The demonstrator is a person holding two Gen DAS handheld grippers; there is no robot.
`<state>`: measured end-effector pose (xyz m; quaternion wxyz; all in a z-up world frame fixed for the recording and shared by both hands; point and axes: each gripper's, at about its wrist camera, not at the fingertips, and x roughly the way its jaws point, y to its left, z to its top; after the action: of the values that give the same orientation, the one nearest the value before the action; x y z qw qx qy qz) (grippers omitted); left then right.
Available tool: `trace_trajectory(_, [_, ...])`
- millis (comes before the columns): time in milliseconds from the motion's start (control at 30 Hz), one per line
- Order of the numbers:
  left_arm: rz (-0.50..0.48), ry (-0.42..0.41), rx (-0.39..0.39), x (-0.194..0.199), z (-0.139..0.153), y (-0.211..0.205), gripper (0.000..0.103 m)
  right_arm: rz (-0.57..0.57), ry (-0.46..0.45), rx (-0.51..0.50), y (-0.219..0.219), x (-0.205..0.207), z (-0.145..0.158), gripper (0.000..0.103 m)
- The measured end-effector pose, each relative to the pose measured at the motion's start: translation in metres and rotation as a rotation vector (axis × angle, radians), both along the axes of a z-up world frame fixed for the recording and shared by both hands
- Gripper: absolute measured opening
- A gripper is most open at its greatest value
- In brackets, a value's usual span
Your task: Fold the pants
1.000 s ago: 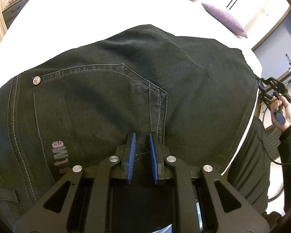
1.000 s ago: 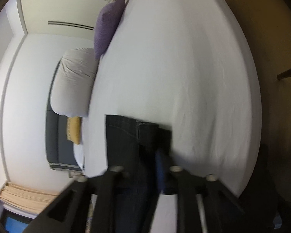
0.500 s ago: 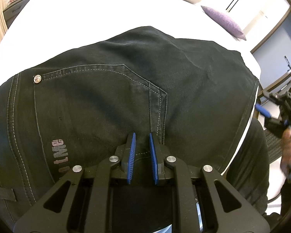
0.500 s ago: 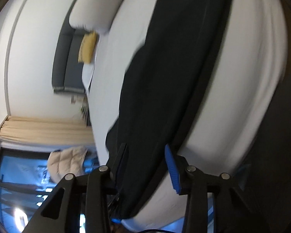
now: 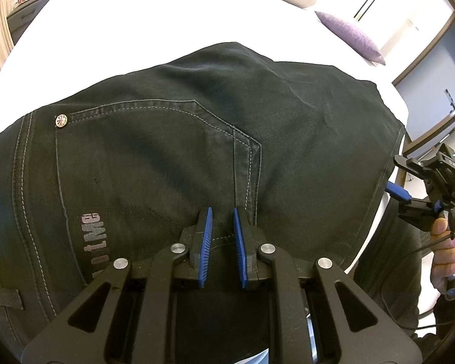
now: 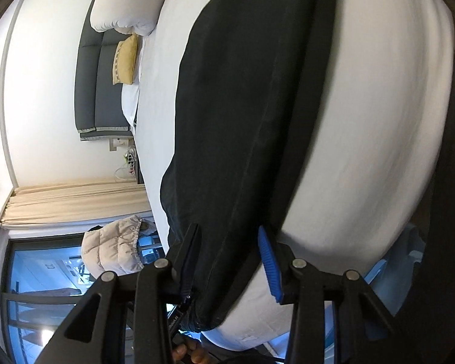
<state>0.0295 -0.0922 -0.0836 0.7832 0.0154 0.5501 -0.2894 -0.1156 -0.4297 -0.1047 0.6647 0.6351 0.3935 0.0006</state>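
Black jeans (image 5: pixel 197 139) lie flat on the white bed (image 5: pixel 166 15), back pocket up. My left gripper (image 5: pixel 221 221) points down at the seam below that pocket. Its blue pads stand a narrow gap apart, with denim between them. In the left wrist view my right gripper (image 5: pixel 392 172) hovers off the bed's right edge, open and empty, held by a hand (image 5: pixel 446 251). The right wrist view looks along the jeans (image 6: pixel 242 106) from the bed's edge (image 6: pixel 364 121). The right gripper (image 6: pixel 227 230) there has its fingers wide apart, and I cannot tell whether they touch the cloth.
A purple pillow (image 5: pixel 348 36) lies at the far right of the bed. White pillows (image 6: pixel 127 0), a yellow cushion (image 6: pixel 126 57) and a grey headboard (image 6: pixel 100 75) are at the head end. A puffy jacket (image 6: pixel 112 248) hangs by the curtained window.
The right gripper swung away from the jeans' leg end, turned, and spread its fingers; in the left view it drifted right and down off the bed's edge. The left gripper stayed still.
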Motion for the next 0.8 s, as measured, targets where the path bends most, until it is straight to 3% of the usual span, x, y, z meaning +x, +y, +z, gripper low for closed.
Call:
trace_trajectory(300, [0.002, -0.001, -0.001, 0.0, 0.0, 0.001, 0.014, 0.029, -0.021, 0.062, 0.017, 0.019, -0.009, 0.043])
trace_trajectory(333, [0.0, 0.0, 0.0, 0.0, 0.0, 0.001, 0.014, 0.047, -0.027, 0.056, 0.02, 0.022, -0.008, 0.038])
trace_trajectory(367, [-0.002, 0.0, 0.0, 0.0, 0.0, 0.001, 0.014, 0.064, -0.026, 0.044, 0.022, 0.022, -0.007, 0.015])
trace_trajectory(400, [-0.003, 0.001, 0.001, 0.0, 0.0, 0.001, 0.014, 0.094, -0.007, 0.005, 0.027, 0.024, -0.006, 0.005])
trace_trajectory(633, [-0.033, 0.01, 0.025, -0.003, 0.004, 0.0, 0.015, 0.079, 0.03, -0.057, 0.023, 0.002, -0.006, 0.002])
trace_trajectory(800, [-0.027, 0.01, 0.006, -0.007, 0.004, 0.006, 0.014, 0.083, 0.017, -0.04, 0.022, 0.001, -0.011, 0.001])
